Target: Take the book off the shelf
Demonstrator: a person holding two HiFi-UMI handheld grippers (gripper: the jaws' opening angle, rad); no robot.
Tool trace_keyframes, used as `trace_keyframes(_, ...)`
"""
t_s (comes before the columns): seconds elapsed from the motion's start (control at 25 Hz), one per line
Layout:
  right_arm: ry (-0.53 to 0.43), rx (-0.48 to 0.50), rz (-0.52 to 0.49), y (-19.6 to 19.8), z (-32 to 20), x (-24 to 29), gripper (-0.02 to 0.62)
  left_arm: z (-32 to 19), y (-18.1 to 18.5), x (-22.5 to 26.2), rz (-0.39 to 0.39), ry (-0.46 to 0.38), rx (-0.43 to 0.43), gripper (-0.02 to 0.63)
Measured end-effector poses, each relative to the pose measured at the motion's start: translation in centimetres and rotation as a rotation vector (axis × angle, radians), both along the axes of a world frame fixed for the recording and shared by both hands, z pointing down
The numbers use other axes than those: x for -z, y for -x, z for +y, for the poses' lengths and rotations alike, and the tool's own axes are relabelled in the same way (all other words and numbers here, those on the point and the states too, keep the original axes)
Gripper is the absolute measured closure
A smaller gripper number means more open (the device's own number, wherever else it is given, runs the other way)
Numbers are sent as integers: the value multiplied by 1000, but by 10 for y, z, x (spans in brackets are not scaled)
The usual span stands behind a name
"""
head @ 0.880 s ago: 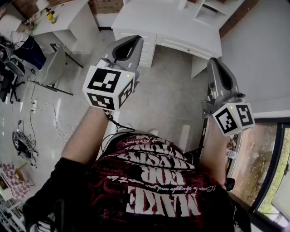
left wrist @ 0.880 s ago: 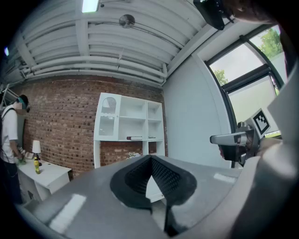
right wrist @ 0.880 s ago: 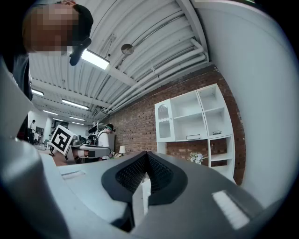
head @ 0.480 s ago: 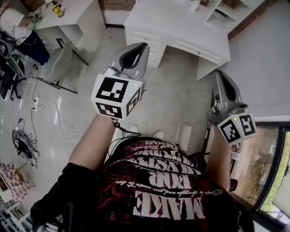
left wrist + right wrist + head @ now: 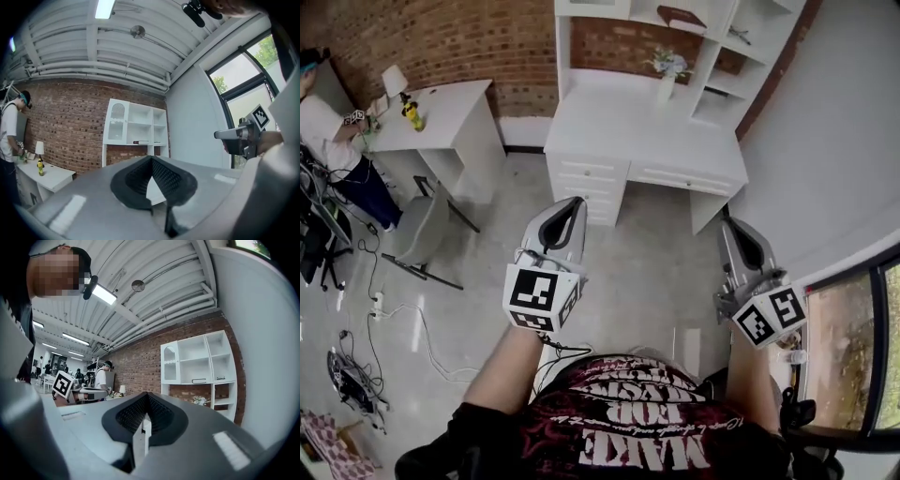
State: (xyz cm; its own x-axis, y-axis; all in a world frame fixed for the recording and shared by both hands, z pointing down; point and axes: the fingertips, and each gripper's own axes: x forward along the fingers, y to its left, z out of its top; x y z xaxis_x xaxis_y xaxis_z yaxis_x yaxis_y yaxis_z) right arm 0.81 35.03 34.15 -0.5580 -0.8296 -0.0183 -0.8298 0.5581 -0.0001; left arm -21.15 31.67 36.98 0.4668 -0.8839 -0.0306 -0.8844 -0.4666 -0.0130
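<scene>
Book (image 5: pixel 682 16): dark, lying flat on upper shelf (image 5: pixel 642 14), 1 o'clock, well apart from both grippers.
Left gripper (image 5: pixel 570 208): 9 o'clock, level, fingers closed together, empty.
Right gripper (image 5: pixel 734 230): 3 o'clock, level, fingers closed together, empty.

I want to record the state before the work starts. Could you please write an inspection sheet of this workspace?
Surface: white desk with white shelf unit, against a brick wall.
Job's things: dark flat book lying on an upper shelf, untouched.
Clutter: white vase of flowers on the desk; small white lamp and yellow bottle on a second white table.
Grippers: left hand-held gripper and right hand-held gripper both shut, empty, far from the shelf.
Cables: loose cables on the floor at left.
Surroundings: person at the second table; grey chair; window at right.
</scene>
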Motion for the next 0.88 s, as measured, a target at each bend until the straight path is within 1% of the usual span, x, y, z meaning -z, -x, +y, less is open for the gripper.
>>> trace_keyframes(0.16, 1, -15, -6, -6, 0, 9, 568, -5, -6, 1, -3, 26, -17, 604)
trace_keyframes(0.28, -4, -38, -22, -24, -8, 11, 568, -13, -21, 4, -21, 13, -32, 604)
trace_keyframes(0.48, -16, -59, -61, -52, -27, 18, 568, -39, -47, 12, -21, 7, -42, 604)
trace_keyframes(0.6, -11, -52, -70, -60, -45, 13, 568, -62, -62, 11, -19, 19, -59, 604)
trace_keyframes(0.72, 15, -49, -89, -76, -71, 5, 568, -87, -74, 9, -5, 47, -54, 604)
trace_keyframes(0.88, 41, -49, -107, -101, -109, 0, 568, -122, -89, 8, -24, 62, -40, 604)
